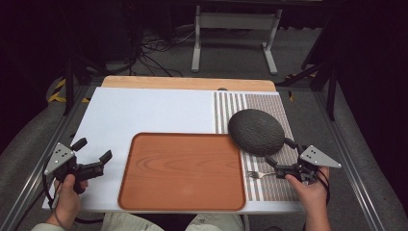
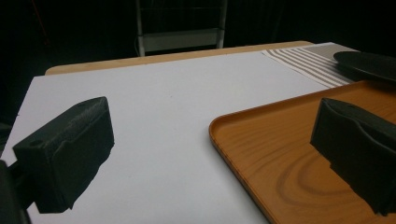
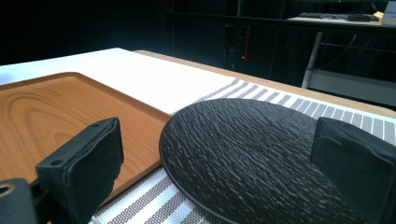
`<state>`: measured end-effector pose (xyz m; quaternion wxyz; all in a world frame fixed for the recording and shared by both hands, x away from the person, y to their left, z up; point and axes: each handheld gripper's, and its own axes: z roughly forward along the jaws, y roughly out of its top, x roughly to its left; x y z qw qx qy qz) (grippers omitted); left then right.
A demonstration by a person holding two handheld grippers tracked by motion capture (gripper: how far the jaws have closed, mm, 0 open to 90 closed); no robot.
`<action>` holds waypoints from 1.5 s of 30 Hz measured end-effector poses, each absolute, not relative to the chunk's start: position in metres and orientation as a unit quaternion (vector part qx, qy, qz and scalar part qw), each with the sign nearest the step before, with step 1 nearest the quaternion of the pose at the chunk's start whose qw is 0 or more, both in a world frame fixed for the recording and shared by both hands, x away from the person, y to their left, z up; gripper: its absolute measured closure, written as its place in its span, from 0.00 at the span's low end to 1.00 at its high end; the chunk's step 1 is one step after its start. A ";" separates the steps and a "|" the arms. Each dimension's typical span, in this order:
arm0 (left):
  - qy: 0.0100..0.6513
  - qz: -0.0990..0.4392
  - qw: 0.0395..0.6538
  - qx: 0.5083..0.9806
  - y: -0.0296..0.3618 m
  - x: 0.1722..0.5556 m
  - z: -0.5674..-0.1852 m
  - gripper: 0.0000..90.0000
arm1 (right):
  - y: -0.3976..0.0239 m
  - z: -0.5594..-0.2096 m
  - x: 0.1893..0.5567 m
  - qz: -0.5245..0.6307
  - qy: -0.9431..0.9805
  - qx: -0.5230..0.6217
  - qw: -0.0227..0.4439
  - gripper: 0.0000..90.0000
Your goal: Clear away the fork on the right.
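Note:
A dark textured round plate (image 1: 255, 131) lies on the striped mat (image 1: 272, 190), its left edge close to the wooden tray's (image 1: 183, 168) right rim. A small metal fork (image 1: 260, 173) rests on the mat in front of the plate. My right gripper (image 1: 279, 151) stands open at the plate's near right edge, jaws wide apart. In the right gripper view the plate (image 3: 243, 149) lies between and beyond that gripper (image 3: 224, 182), and the pads do not press on it. My left gripper (image 1: 94, 149) is open over the white board, left of the tray (image 2: 299, 154), with nothing between its jaws (image 2: 210, 144).
The white board (image 1: 144, 110) covers most of the table, and a wooden edge (image 1: 187, 83) runs along the far side. A metal stand (image 1: 235, 21) and cables sit on the floor beyond. Dark rails run along both sides of the table.

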<state>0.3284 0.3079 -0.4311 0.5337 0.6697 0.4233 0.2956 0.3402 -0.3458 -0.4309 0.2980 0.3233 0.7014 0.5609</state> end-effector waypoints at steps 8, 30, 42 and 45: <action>0.424 0.294 0.532 0.671 0.307 0.329 -0.432 0.00 | -0.341 -0.415 0.350 0.535 0.735 0.306 0.283 0.06; 0.424 0.291 0.532 0.673 0.307 0.329 -0.432 0.00 | -0.321 -0.371 0.374 0.352 0.875 0.224 0.247 0.09; 0.424 0.290 0.531 0.673 0.307 0.329 -0.432 0.00 | -0.312 -0.359 0.383 0.258 0.925 0.185 0.210 0.09; 0.423 0.290 0.531 0.675 0.307 0.329 -0.431 0.00 | -0.309 -0.357 0.384 0.241 0.933 0.176 0.203 0.10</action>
